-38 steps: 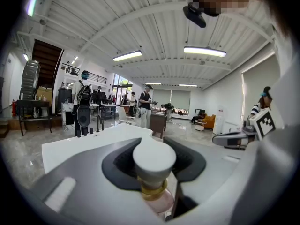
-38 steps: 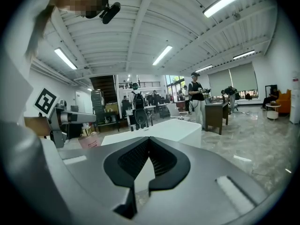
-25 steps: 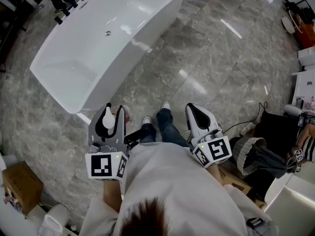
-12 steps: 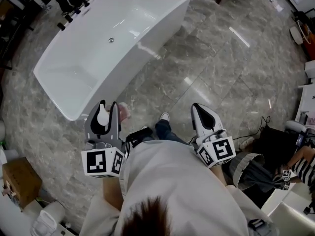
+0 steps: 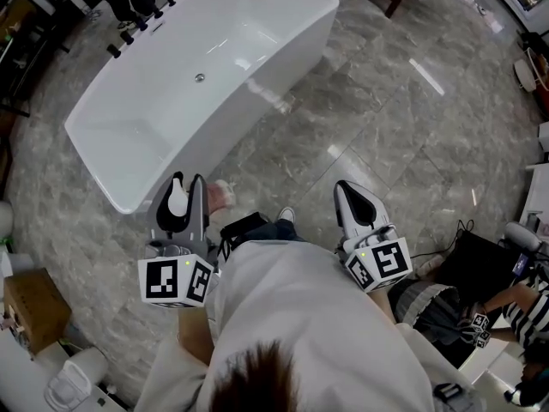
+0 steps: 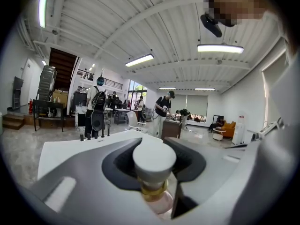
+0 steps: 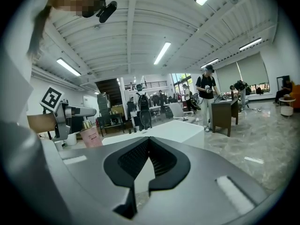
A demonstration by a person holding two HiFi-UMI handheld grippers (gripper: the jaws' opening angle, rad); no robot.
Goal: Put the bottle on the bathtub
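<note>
I see bright, even light. Ceiling strip lights [image 6: 220,48] glare; streaks mirror on glossy floor [image 5: 426,75] right of bathtub [image 5: 154,136]. Gripper views fisheye-bent, corners black; bottle [image 6: 154,161] near lens soft.

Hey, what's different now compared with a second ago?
The person has taken a step toward the bathtub, carrying both grippers along; the tub's near end now sits slightly closer to the left gripper. Nothing was grabbed or released. Unchanged: the left gripper stays shut on the bottle, and the right gripper stays shut and empty.
</note>
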